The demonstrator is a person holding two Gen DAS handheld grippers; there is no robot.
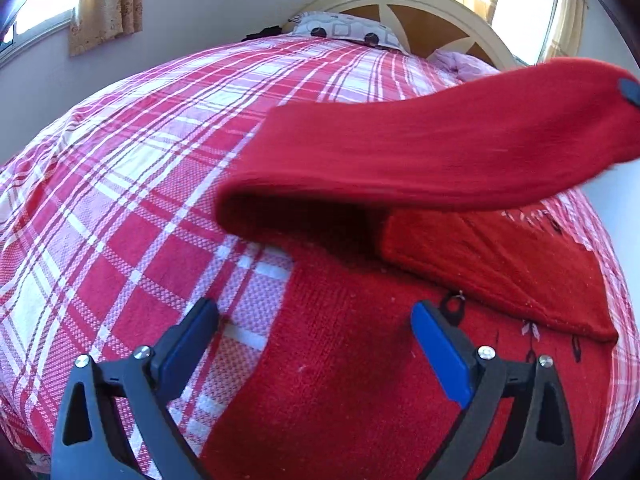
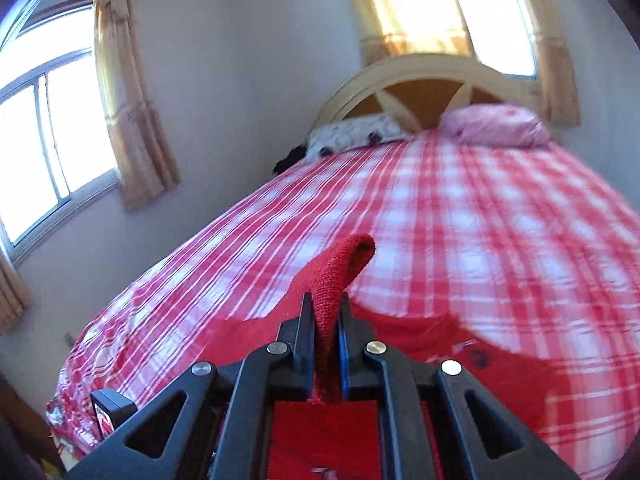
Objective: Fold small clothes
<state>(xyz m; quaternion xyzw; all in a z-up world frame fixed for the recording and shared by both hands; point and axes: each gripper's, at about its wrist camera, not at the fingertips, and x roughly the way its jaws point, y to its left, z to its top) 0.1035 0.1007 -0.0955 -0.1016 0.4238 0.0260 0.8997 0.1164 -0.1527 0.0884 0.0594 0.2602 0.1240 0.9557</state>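
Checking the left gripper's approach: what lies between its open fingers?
In the left wrist view, the left gripper spans the red garment's left edge and a strip of plaid bedspread.

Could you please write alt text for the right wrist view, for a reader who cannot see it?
The right tongs are shut on a fold of a red knitted garment, lifting it above a bed with a red and white plaid cover. Two pillows lie at the arched headboard, and curtained windows light the room.

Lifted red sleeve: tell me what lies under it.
Under the lifted red sleeve, held by the right tongs, lies the red sweater on the plaid bedspread. The shadowed fold underneath cannot be seen.
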